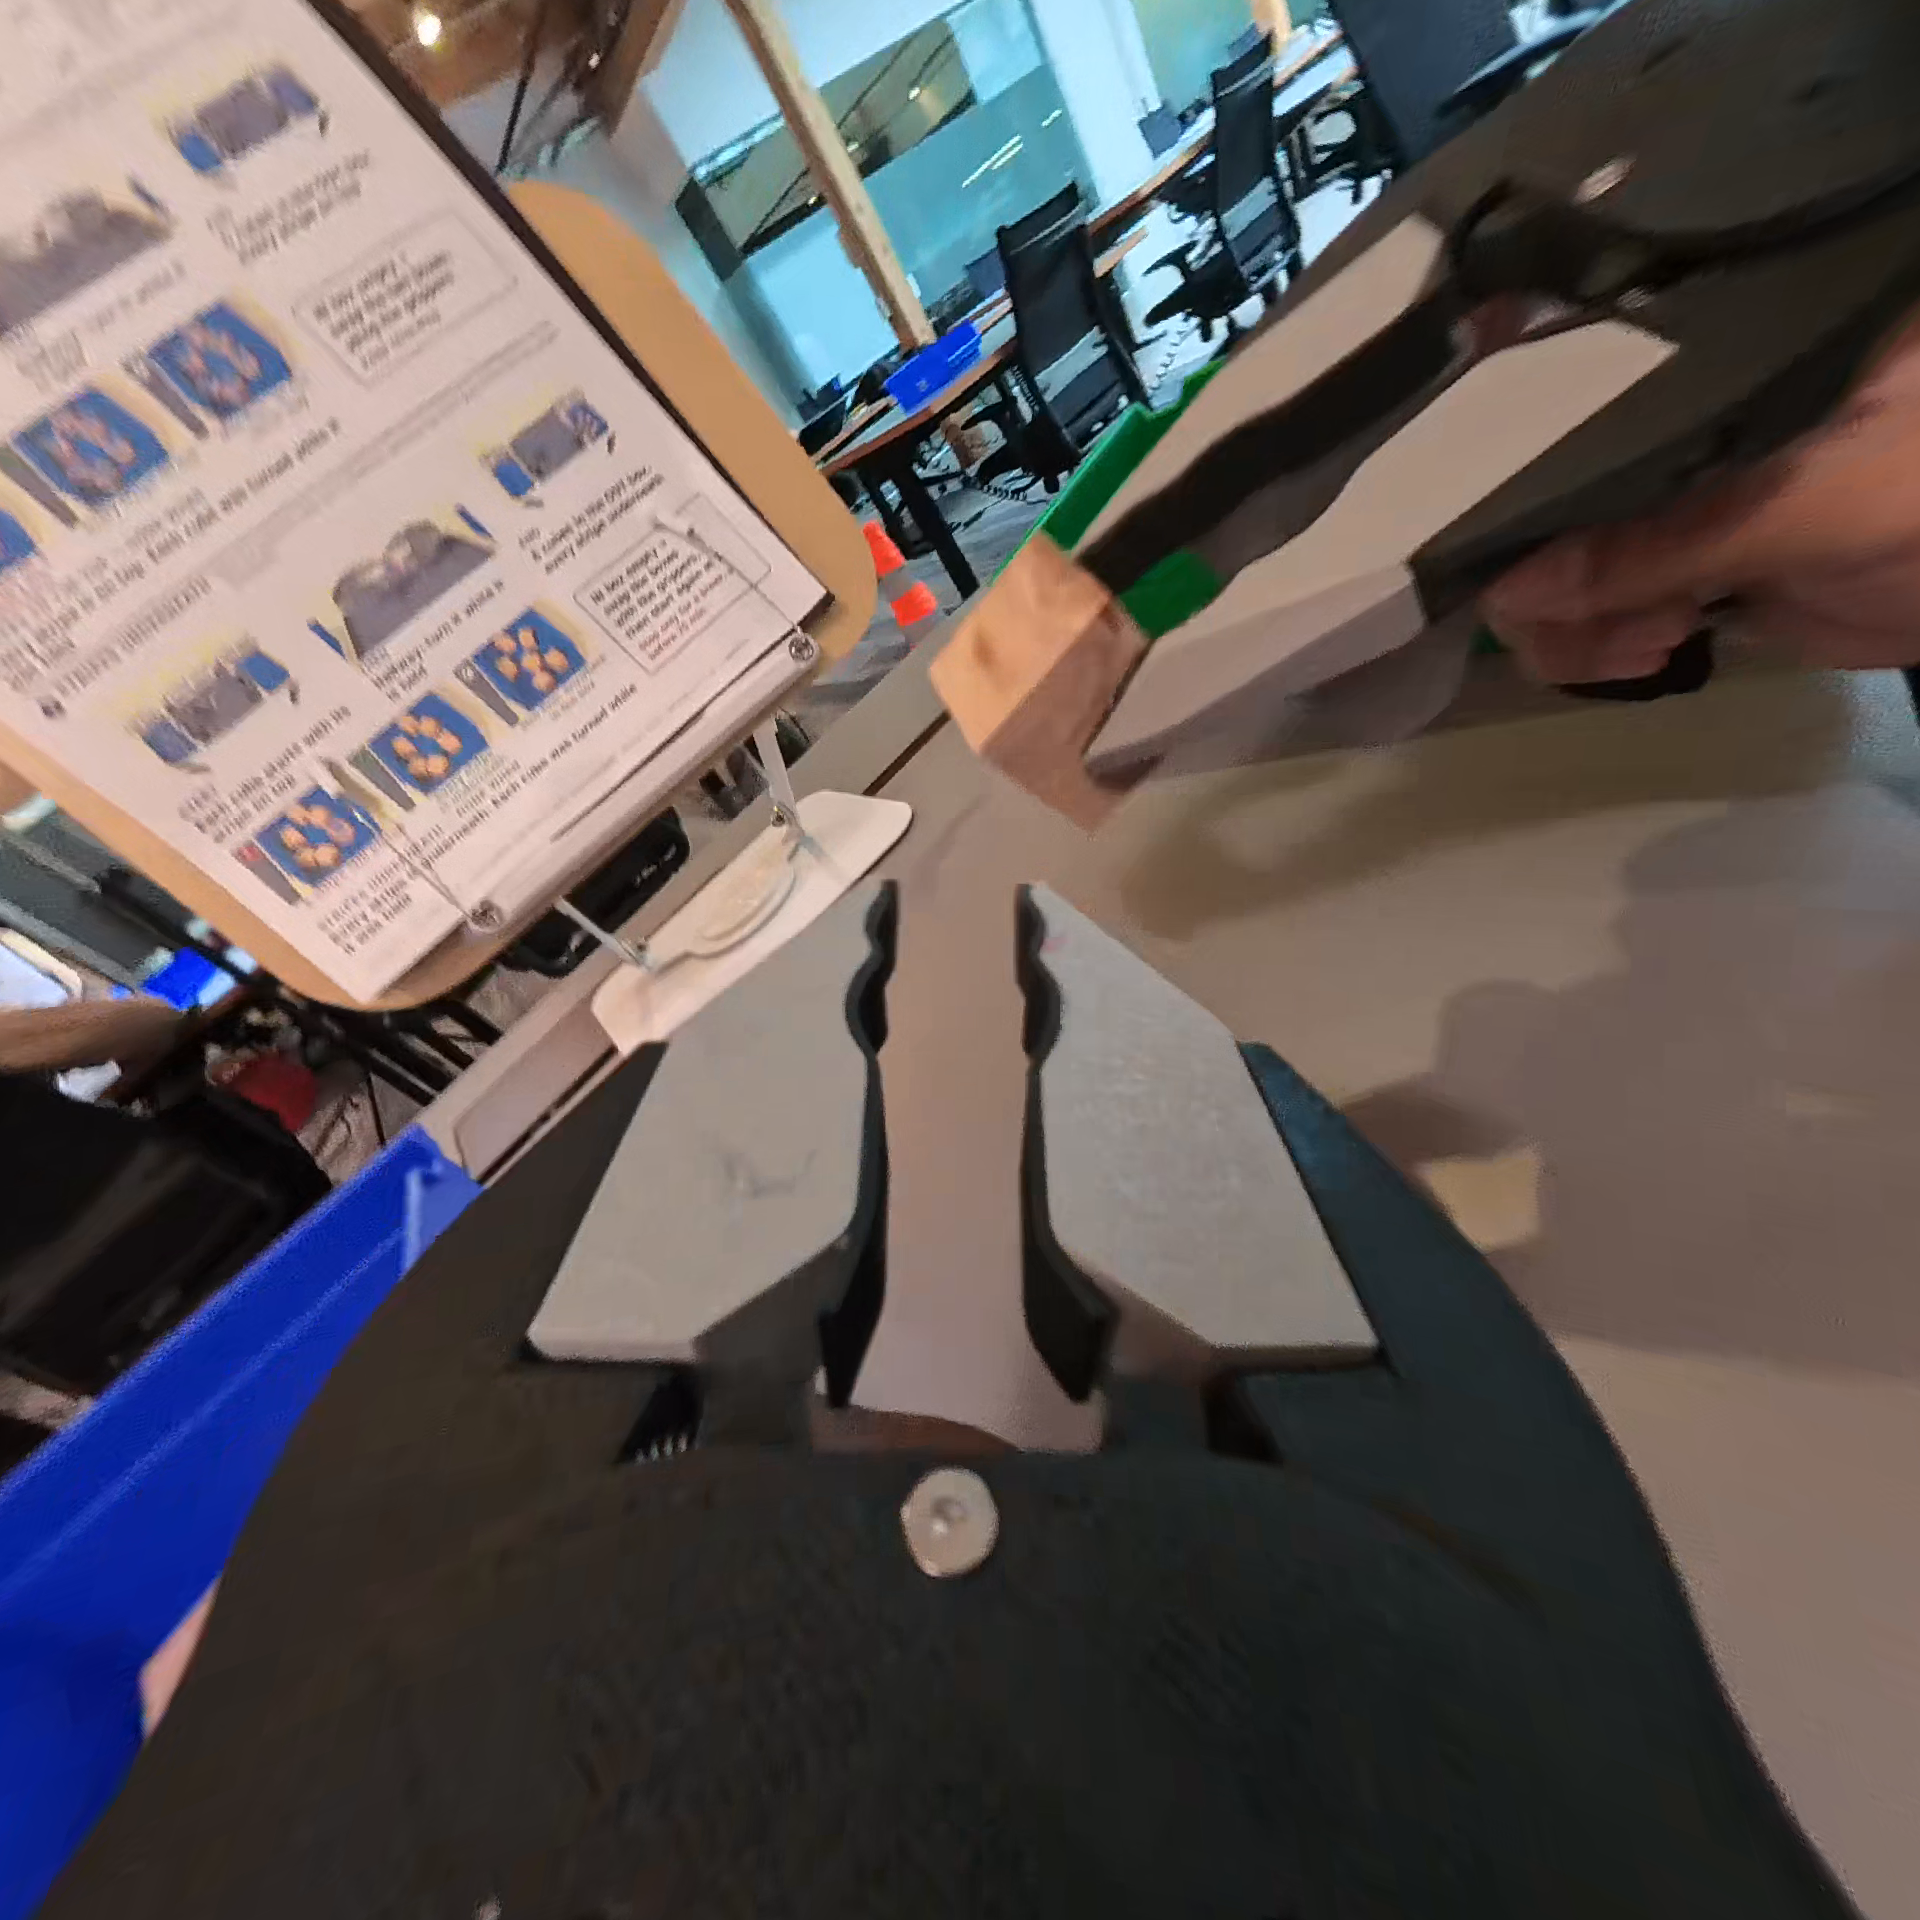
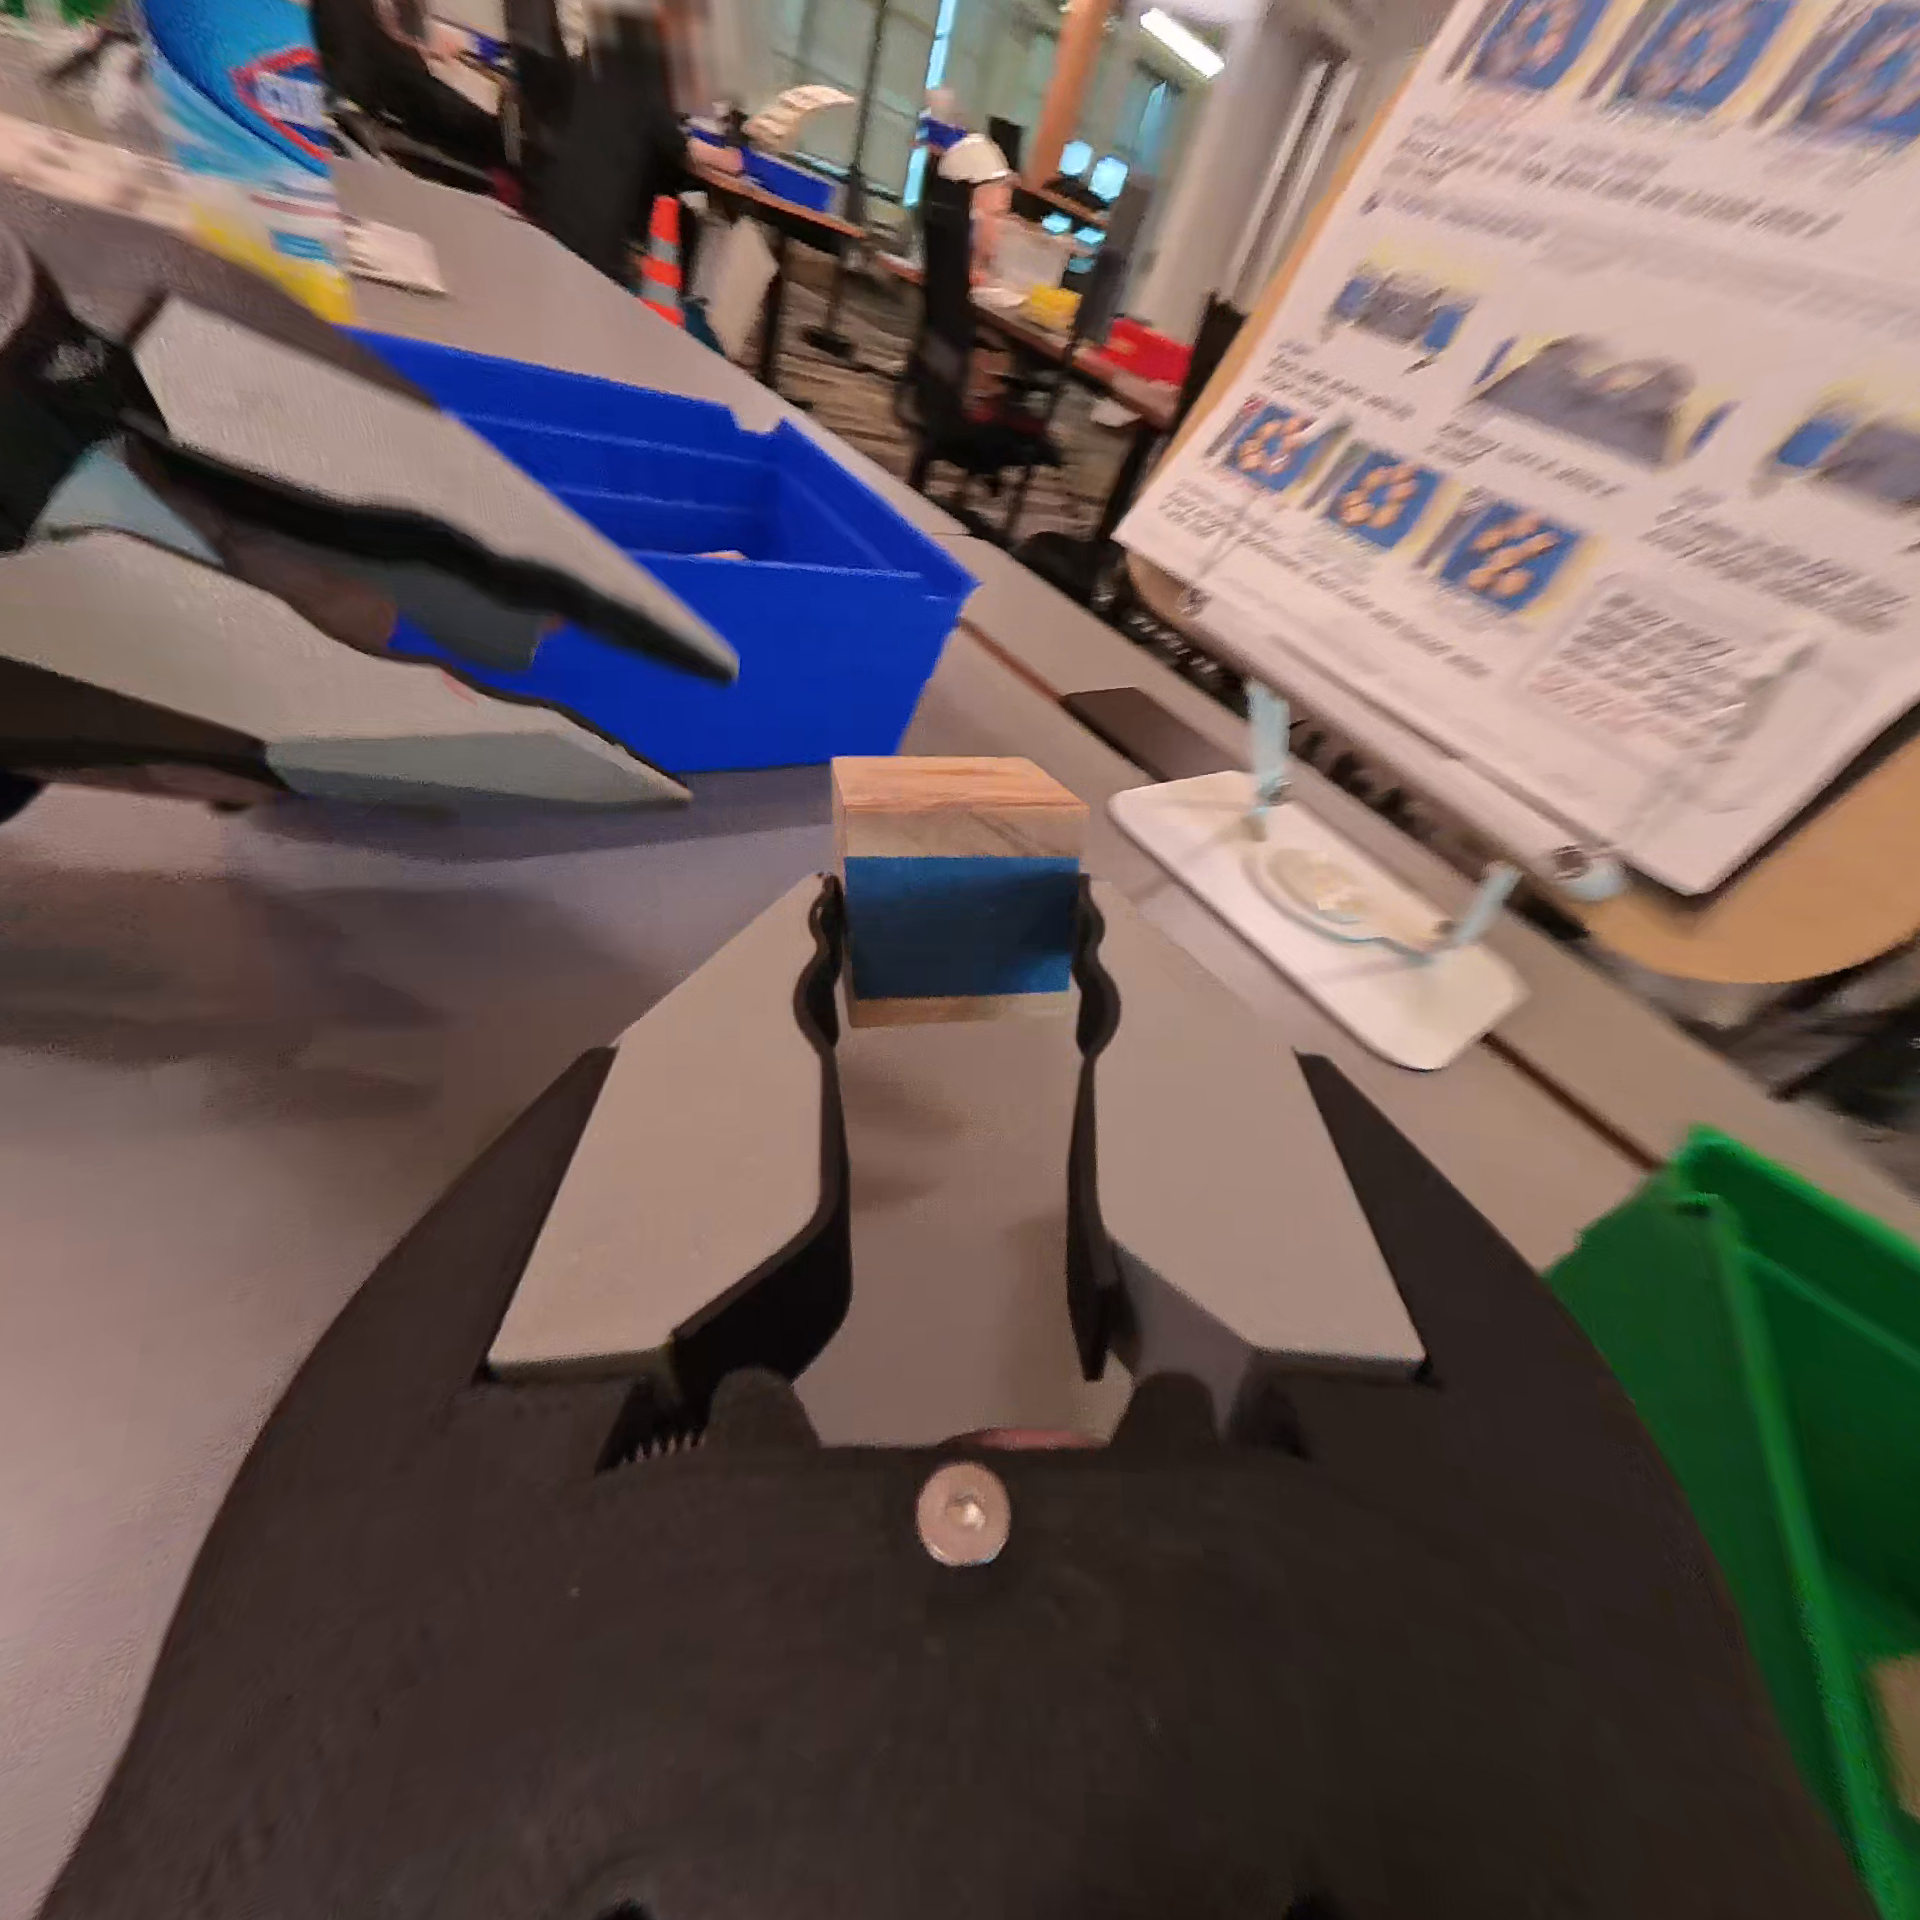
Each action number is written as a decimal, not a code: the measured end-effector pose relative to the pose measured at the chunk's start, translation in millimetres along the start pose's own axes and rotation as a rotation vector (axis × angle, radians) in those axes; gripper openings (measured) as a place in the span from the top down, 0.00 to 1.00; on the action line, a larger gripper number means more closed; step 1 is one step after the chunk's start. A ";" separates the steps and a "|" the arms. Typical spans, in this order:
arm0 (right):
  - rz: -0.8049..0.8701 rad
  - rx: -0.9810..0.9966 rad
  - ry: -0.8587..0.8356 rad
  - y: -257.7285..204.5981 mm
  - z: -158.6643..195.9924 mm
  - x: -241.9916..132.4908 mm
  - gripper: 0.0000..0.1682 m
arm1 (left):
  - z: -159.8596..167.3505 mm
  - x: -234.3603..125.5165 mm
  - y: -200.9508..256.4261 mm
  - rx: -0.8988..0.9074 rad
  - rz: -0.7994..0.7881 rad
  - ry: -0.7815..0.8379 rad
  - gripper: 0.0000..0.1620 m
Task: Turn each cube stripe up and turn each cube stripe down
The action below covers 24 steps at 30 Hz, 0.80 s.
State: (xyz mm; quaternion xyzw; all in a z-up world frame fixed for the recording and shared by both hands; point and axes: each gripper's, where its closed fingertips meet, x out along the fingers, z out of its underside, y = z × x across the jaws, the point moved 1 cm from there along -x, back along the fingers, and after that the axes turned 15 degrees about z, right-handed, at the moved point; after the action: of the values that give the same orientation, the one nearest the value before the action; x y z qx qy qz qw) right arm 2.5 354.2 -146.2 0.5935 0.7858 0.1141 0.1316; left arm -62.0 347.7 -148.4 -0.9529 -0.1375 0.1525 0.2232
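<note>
grey table [image 2: 312,1195] — right tool [image 2: 956,940] clenched on a blue-striped wooden cube [image 2: 958,894], left tool [image 1: 954,956] released — empty.

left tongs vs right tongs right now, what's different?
Load: the right tongs are clamped on a wooden cube with a blue stripe; the left tongs hold nothing.
Gap: the left fingers stand apart with bare table between them; the right ones press the cube's sides.
Neighbour: a blue bin lies by the left tongs, a green bin by the right.
Shared: same grey fingers, black pads and body.
</note>
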 end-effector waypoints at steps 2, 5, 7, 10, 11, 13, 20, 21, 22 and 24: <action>0.090 -0.025 0.055 14.8 -12.3 -7.5 0.75 | 4.8 13.0 1.9 -0.064 -0.018 0.012 0.97; 0.227 0.017 0.281 53.6 -57.8 -41.7 0.75 | 7.2 32.0 8.8 -0.112 -0.013 0.048 1.00; 0.318 0.056 0.353 90.9 -84.7 -65.8 0.75 | 10.6 41.9 16.7 -0.125 0.017 0.042 1.00; 0.395 0.031 0.094 155.4 -69.4 -55.1 0.75 | 19.3 47.5 25.2 -0.114 0.042 0.020 1.00; 0.373 0.038 -0.046 174.4 -50.6 -43.9 0.75 | 23.8 48.6 28.0 -0.109 0.049 0.001 1.00; 0.313 0.038 -0.290 205.4 -7.6 -23.4 0.75 | 29.2 49.8 32.4 -0.069 0.053 -0.038 1.00; 0.210 0.005 -1.052 227.7 161.7 10.6 0.75 | 29.7 49.8 39.4 0.033 0.064 -0.069 1.00; 0.216 0.001 -1.106 226.9 175.6 13.3 0.75 | 30.4 48.7 36.9 0.033 0.056 -0.070 1.00; 0.229 -0.008 -1.144 227.5 186.1 15.8 0.75 | 32.0 47.4 33.6 0.028 0.047 -0.074 1.00; 0.250 -0.023 -1.174 228.2 196.2 20.3 0.73 | 35.5 45.0 26.3 0.005 0.030 -0.080 1.00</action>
State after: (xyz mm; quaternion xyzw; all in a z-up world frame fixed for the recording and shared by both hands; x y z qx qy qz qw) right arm 270.3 439.8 -255.4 0.6436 0.5048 -0.2096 0.5357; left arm -28.2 353.4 -201.3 -0.9474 -0.1317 0.1942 0.2179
